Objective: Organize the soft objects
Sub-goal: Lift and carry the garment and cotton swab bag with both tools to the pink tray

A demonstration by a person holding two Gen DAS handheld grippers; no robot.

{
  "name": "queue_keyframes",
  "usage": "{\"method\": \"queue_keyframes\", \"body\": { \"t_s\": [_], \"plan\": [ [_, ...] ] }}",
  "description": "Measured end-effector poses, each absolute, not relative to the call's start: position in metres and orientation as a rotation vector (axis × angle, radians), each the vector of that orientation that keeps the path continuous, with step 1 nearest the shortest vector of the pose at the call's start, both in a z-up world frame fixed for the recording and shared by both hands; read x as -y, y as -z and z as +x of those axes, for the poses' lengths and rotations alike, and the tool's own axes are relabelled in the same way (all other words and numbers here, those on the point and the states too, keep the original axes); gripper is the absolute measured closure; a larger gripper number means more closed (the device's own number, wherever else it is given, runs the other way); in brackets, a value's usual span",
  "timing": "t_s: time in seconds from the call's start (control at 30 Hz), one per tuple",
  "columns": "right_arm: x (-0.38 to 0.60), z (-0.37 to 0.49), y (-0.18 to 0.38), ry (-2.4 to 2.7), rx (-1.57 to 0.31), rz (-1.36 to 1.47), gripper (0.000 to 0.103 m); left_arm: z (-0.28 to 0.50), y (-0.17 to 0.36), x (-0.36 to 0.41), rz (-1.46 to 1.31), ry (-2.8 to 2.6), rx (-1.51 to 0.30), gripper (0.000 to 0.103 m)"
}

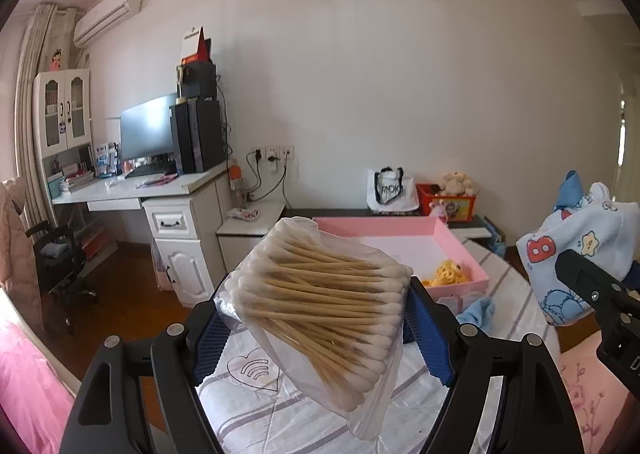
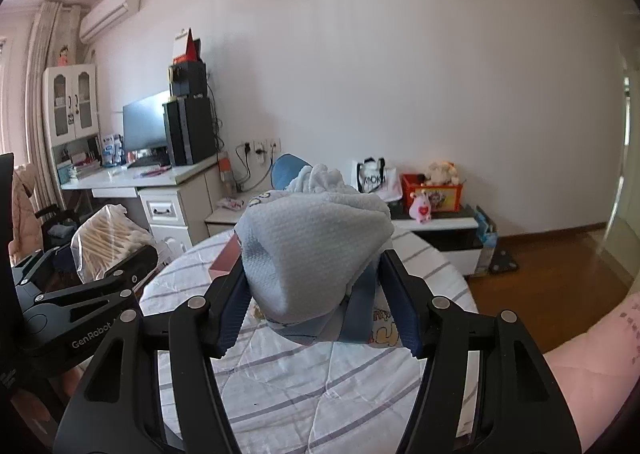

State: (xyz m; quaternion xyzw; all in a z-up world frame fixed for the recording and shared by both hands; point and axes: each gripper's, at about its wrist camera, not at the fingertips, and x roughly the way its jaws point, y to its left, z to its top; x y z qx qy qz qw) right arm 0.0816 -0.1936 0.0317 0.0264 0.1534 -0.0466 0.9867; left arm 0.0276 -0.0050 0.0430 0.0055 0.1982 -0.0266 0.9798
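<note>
Midway, I judge: the pink tray (image 1: 460, 242) on the bench (image 1: 516, 294) holds only 1 yellow item (image 1: 446, 274). Left tongs (image 1: 320, 330) pinch the cotton-swab bag (image 1: 320, 306); right tongs (image 2: 316, 314) pinch a blue cloth bundle (image 2: 316, 242), both aloft.

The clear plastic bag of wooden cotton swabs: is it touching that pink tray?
Apart. The left wrist view shows the bag held aloft in the left gripper, the tray lying behind it.
</note>
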Motion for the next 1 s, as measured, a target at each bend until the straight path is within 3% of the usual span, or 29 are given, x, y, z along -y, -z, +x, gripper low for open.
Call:
{"method": "queue_keyframes", "body": {
  "t_s": [0.47, 1.0],
  "plan": [
    [0.214, 0.175, 0.013, 0.092, -0.480, 0.105, 0.044, 0.154, -0.023, 0.025, 0.039, 0.064, -0.545, 0.027],
    [0.232, 0.270, 0.025, 0.103, -0.583, 0.124, 0.044, 0.320, -0.025, 0.051, 0.074, 0.102, -0.652, 0.027]
  ]
}}
